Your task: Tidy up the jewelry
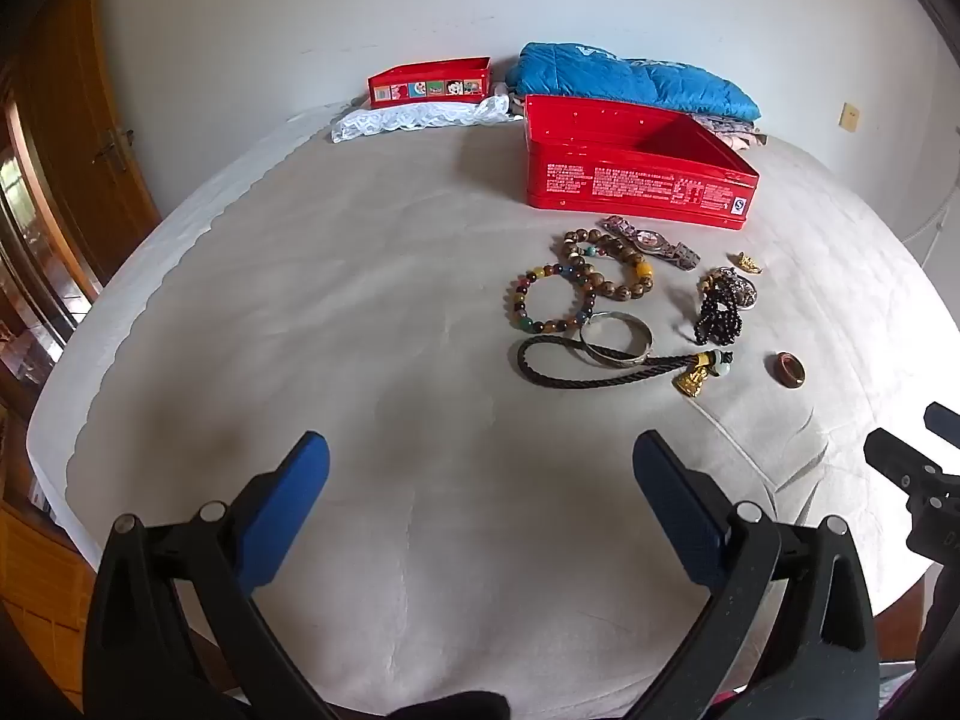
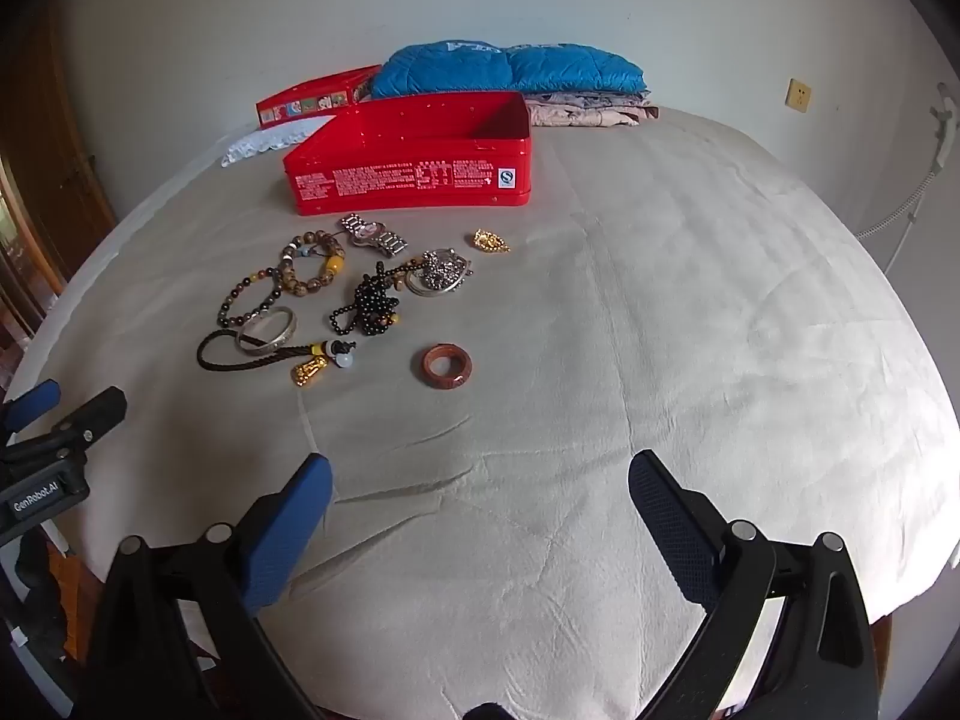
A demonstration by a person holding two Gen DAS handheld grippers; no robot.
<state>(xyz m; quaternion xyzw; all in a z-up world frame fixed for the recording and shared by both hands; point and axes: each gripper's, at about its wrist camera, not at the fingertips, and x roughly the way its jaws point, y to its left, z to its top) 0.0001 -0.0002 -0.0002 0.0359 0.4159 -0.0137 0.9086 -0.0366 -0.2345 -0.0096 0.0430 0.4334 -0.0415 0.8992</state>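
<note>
Both your grippers wide, empty: left gripper, right gripper, over near bed. Jewelry heaped just near of open red tin. Risks: silver bangle overlaps black cord, so lifting one drags other. Black bead strand tangled, may snag. Brown ring lies flat; pads may pinch sheet.

Taking the open red tin as landmark: the bedcover to its right and all along the near edge lies bare, so a gripper could pass freely there. Directly in front of the tin a cluster of jewelry crowds the way, pieces touching or overlapping. Behind it, folded blue bedding and a smaller red box block the wall side.
</note>
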